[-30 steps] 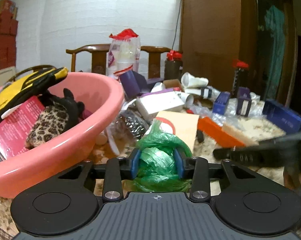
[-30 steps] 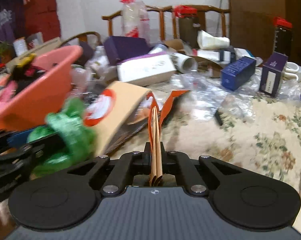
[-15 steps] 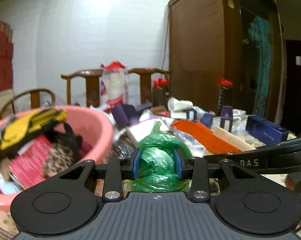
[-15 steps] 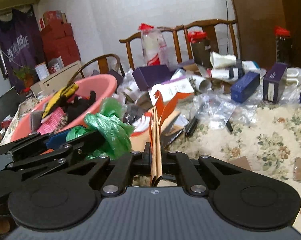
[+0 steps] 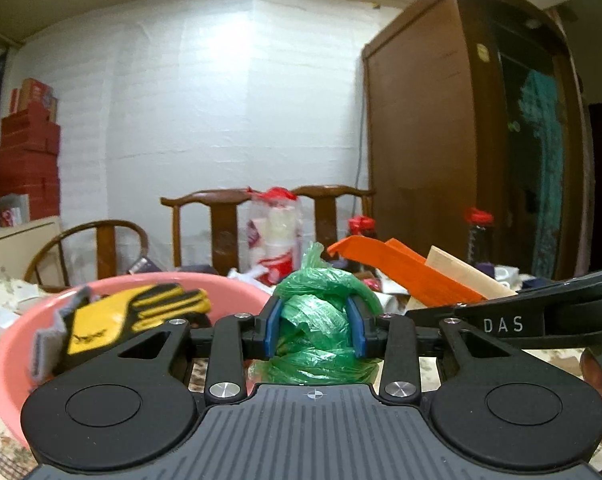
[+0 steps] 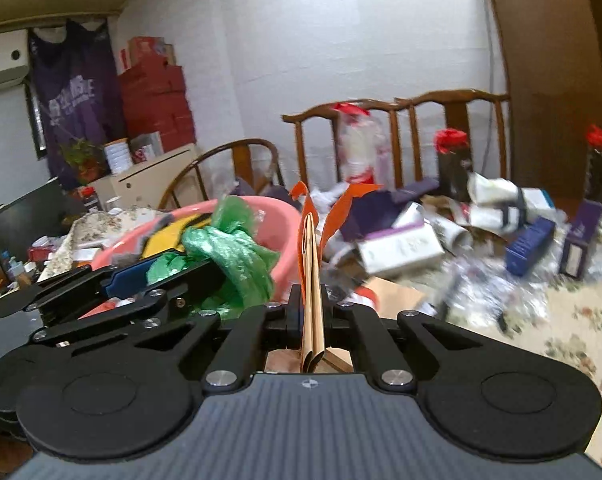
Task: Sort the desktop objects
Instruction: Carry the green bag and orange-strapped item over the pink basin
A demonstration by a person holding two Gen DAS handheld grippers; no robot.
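Much of the cluttered worktop [image 6: 573, 320] at right of the right wrist view is smeared by motion blur, so the boxes and plastic wrap there are hard to tell apart. In the left wrist view the black body of the tool fills the bottom of the frame and cuts off the near rim of the pink basin [image 5: 9, 364] at lower left.

The left claw [image 5: 313, 330] is clamped on a crumpled green plastic bag [image 5: 321, 320], its 2 blue pads [image 5: 269, 330] pressing the bag's sides at centre frame. The bag bulges above and below the pads, and its underside is hidden by the tool. The basin sits just left of the bag, with a yellow and black glove [image 5: 137, 316] lying over its contents. What lies under the glove cannot be made out.

The right claw [image 6: 312, 312] is closed on a flat tan and orange cardboard piece [image 6: 312, 280], held edge-on and upright at centre frame. Its torn orange flaps [image 6: 349, 204] fork above the fingers. In the left wrist view the same cardboard shows at centre right as a slanted orange and tan slab [image 5: 413, 280], just right of the bag. Whether it touches the bag cannot be told.

From the right wrist view the bag [image 6: 229, 256] hangs in front of the basin [image 6: 277, 216] at centre left.

2 wooden chairs [image 5: 221, 224] stand against the white wall behind.
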